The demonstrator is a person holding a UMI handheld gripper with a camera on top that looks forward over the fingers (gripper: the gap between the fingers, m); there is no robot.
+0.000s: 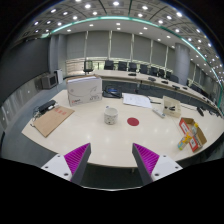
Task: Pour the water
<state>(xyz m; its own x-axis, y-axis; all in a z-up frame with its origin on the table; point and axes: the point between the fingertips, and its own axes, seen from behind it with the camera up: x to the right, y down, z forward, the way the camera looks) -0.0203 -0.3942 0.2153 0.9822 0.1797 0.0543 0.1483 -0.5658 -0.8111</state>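
A small pale cup (110, 116) stands on the cream table (105, 140), well beyond my fingers. Just right of it lies a flat red disc (133, 122), like a coaster. My gripper (112, 160) is held above the table's near edge, open, with nothing between its magenta pads (76, 156). Both fingers point toward the cup from a distance.
A white box (84, 90) stands behind the cup on the left. A brown board (52, 120) lies at the left. Cartons and packets (191, 134) sit at the right, papers (137, 100) farther back. Chairs and desks line the room beyond.
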